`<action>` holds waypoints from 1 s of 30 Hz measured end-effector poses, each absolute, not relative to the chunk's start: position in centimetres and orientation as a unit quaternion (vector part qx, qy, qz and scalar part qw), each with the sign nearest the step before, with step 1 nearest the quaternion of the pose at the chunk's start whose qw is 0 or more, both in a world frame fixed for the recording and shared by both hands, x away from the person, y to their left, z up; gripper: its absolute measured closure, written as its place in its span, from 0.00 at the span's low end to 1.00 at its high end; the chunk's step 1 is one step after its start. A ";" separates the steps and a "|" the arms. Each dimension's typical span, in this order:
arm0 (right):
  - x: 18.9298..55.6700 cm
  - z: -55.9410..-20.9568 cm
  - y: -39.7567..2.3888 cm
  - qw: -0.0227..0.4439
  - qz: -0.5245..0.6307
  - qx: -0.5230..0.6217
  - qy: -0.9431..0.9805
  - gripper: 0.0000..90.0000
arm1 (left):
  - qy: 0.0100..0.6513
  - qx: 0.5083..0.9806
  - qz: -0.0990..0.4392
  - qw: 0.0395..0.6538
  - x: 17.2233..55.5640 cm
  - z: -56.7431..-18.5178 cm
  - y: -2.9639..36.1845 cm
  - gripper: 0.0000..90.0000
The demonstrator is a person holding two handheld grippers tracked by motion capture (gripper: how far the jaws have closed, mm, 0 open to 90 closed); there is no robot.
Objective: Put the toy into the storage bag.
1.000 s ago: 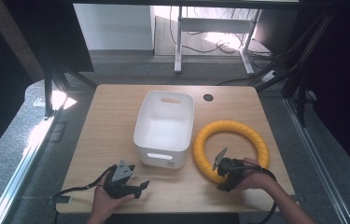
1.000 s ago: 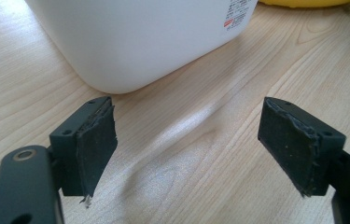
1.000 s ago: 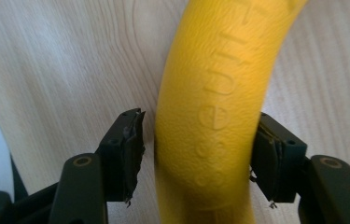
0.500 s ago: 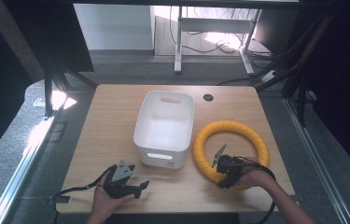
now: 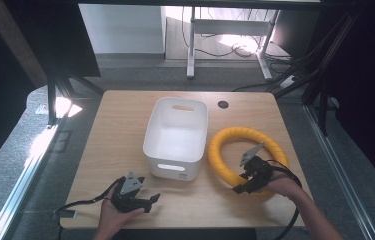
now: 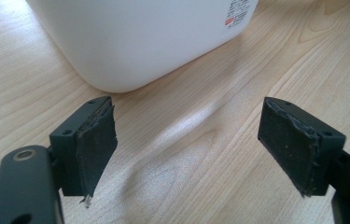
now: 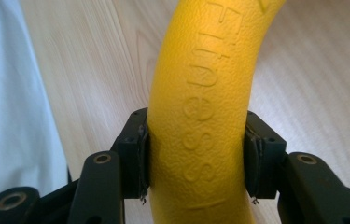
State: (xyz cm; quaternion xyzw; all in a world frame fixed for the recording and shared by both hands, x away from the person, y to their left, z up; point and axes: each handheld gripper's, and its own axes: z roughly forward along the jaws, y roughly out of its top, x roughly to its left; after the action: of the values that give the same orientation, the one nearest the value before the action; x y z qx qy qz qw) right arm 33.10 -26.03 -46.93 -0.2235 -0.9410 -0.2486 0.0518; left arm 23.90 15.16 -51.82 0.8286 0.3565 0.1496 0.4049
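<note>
Yellow textured foam ring (image 5: 247, 155) lies on the light wood counter (image 5: 120, 130), just right of the white rectangular plastic bin (image 5: 176, 137). Right gripper (image 7: 196, 158) has its fingers (image 7: 134, 156) pressed on both sides of the ring's near arc, by the embossed lettering; the fingers have just closed on it. Left gripper (image 6: 191, 154) sits low at the counter's front-left w/ fingers wide apart, nothing btwn them, the bin's rounded corner just ahead.

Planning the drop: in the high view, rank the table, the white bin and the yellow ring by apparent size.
1. table, by far the largest.
2. white bin and yellow ring: similar footprints, too close to rank; the right gripper holds the ring.
</note>
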 end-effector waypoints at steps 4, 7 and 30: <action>33.3 -46.2 -26.7 0.056 -0.281 -0.229 -0.930 0.57 | 0.356 0.829 0.149 0.405 23.9 -51.8 15.2 0.22; 33.3 -45.8 -27.0 0.060 -0.297 -0.230 -0.925 0.57 | 0.356 0.829 0.149 0.405 23.9 -51.8 15.2 0.22; 33.3 -43.5 -28.9 0.041 -0.398 -0.241 -0.884 0.57 | 0.356 0.829 0.150 0.403 23.9 -51.8 15.2 0.22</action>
State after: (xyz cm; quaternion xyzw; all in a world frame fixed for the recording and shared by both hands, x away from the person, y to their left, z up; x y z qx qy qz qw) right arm 33.32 -28.94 -43.51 -0.2408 -0.8842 -0.3981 0.0411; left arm 23.93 15.16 -51.82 0.8294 0.3565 0.1495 0.4032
